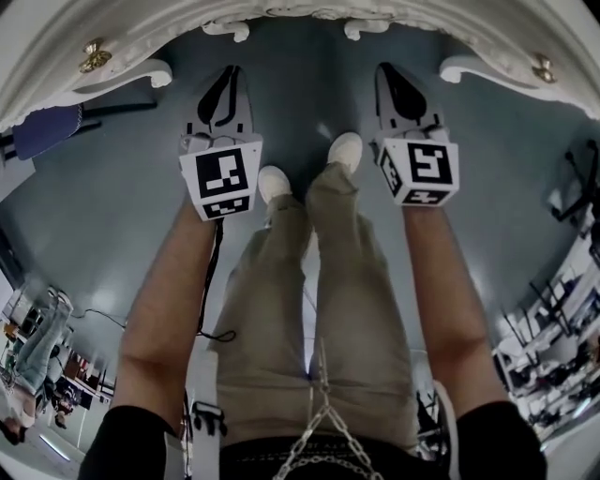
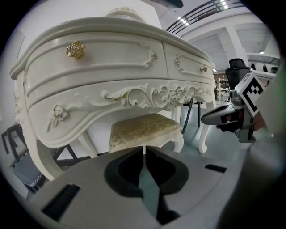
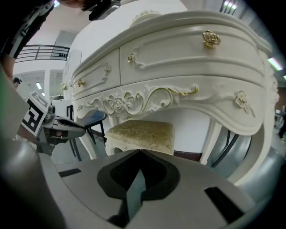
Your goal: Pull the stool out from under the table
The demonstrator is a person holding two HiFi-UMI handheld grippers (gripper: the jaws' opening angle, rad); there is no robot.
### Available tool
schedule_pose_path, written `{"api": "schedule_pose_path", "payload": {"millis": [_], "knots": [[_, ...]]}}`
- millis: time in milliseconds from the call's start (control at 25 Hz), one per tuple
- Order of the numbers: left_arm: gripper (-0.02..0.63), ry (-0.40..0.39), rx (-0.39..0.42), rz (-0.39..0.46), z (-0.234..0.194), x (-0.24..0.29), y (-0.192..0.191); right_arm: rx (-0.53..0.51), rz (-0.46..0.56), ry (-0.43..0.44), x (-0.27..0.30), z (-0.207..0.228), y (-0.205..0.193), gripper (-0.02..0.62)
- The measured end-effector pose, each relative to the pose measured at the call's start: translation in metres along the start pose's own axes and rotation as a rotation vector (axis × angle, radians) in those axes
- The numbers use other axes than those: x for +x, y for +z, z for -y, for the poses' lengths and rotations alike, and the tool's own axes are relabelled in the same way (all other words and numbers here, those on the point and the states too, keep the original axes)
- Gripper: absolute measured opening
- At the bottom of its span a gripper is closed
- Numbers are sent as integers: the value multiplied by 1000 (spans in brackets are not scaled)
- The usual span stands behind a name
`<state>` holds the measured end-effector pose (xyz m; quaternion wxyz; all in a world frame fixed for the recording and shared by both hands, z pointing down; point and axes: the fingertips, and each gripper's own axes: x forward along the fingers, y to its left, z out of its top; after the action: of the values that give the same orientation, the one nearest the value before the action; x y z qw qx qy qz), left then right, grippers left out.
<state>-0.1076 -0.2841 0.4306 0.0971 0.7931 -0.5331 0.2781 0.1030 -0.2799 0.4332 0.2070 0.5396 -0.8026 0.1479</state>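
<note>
The stool (image 2: 143, 129) has a cream-and-gold patterned cushion and white carved legs. It stands tucked under the white ornate dressing table (image 2: 111, 67), a short way ahead of both grippers. The right gripper view shows the same stool (image 3: 144, 134) beneath the table's (image 3: 178, 58) carved apron. My left gripper (image 2: 144, 151) is shut with nothing in it, short of the seat. My right gripper (image 3: 140, 153) is shut and empty too. In the head view the left gripper (image 1: 228, 77) and right gripper (image 1: 389, 73) point at the table's edge (image 1: 300, 14); the stool is hidden there.
The person's shoes (image 1: 274, 183) stand on the grey floor between the grippers. A blue chair (image 3: 87, 120) stands left of the table, a dark chair (image 2: 18, 156) by its other side, and a black office chair (image 2: 237, 67) further back. The table's curved legs (image 1: 141, 73) flank the opening.
</note>
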Motion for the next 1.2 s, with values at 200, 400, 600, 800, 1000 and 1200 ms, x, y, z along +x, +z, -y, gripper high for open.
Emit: {"api": "schedule_pose_path", "payload": {"millis": [200, 400, 600, 800, 1000, 1200], "knots": [[17, 29, -2, 39, -1, 18, -3, -10, 44, -24, 12, 22, -5, 3], [17, 54, 1, 64, -4, 44, -21, -42, 76, -29, 36, 34, -22, 3], [18, 82, -25, 68, -13, 70, -42, -59, 96, -35, 58, 45, -37, 4], [45, 100, 1, 68, -25, 92, -59, -54, 92, -55, 77, 54, -53, 5], [84, 118, 52, 50, -38, 111, -77, -35, 44, -47, 98, 60, -80, 136], [129, 141, 38, 14, -55, 126, -89, -46, 41, -58, 116, 73, -84, 184]]}}
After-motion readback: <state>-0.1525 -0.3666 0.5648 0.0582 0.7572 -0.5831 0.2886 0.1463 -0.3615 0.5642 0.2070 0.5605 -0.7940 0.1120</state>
